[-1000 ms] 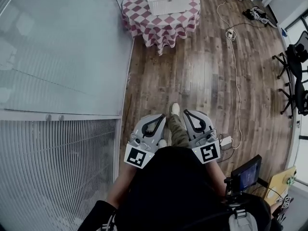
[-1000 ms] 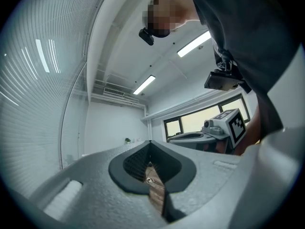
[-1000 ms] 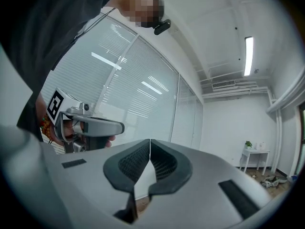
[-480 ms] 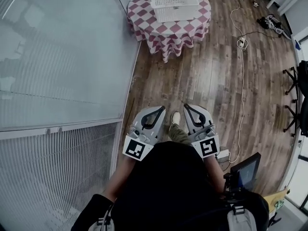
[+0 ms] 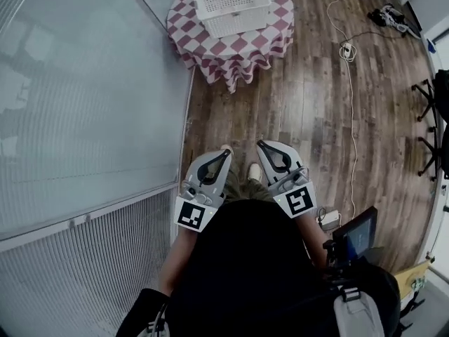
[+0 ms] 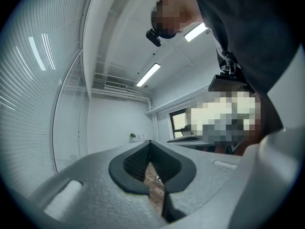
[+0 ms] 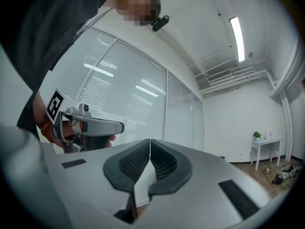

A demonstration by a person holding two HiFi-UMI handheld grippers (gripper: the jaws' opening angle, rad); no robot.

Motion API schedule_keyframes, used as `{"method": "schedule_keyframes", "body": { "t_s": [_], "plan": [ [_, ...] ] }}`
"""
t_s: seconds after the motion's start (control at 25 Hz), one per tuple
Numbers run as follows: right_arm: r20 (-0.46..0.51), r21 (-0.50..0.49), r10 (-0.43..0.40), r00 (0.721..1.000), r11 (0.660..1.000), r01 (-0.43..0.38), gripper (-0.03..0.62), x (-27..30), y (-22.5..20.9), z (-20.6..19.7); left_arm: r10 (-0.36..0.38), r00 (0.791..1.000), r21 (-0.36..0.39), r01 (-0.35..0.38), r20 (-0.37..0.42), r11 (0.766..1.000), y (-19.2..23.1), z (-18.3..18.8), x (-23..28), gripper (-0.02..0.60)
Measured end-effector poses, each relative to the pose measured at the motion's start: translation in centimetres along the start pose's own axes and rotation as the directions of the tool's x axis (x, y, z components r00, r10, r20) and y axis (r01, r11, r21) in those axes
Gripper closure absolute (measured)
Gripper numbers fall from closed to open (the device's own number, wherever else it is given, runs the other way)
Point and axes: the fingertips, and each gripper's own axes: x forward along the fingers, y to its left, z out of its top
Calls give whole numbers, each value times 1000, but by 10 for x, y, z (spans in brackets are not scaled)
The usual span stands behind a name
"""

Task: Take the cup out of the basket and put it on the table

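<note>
Two tools, the left gripper (image 5: 224, 152) and the right gripper (image 5: 261, 144), are hovering empty with jaws pressed together over the wooden floor (image 5: 302, 118) — the white basket (image 5: 231, 5) is sitting well ahead on the checkered round table (image 5: 235, 46), its cup not discernible.

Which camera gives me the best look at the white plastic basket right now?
The head view: the white plastic basket sits in full view on the round red-checked table, far ahead. Both gripper views point elsewhere and show none of it.
</note>
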Motion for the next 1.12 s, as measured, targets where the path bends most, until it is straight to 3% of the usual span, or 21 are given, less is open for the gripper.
{"method": "schedule_keyframes", "body": {
  "t_s": [0.12, 0.4, 0.84, 1.12],
  "plan": [
    [-9, 8, 36, 999, 999, -36, 582, 18, -7, -11, 35, 999, -9, -35, 38, 999, 17, 2, 13, 577],
    [-103, 19, 11, 995, 1000, -9, 582, 50, -45, -45, -11, 992, -36, 15, 129, 999, 52, -6, 65, 577],
    [-171, -14, -22, 985, 1000, 20, 582, 138, -119, -80, -84, 988, -53, 92, 132, 994, 141, -20, 155, 576],
    [-222, -14, -7, 975, 1000, 4, 582, 216, -165, -93, -75, 991, -151, 92, 113, 984, 225, -35, 208, 577]
  ]
}}
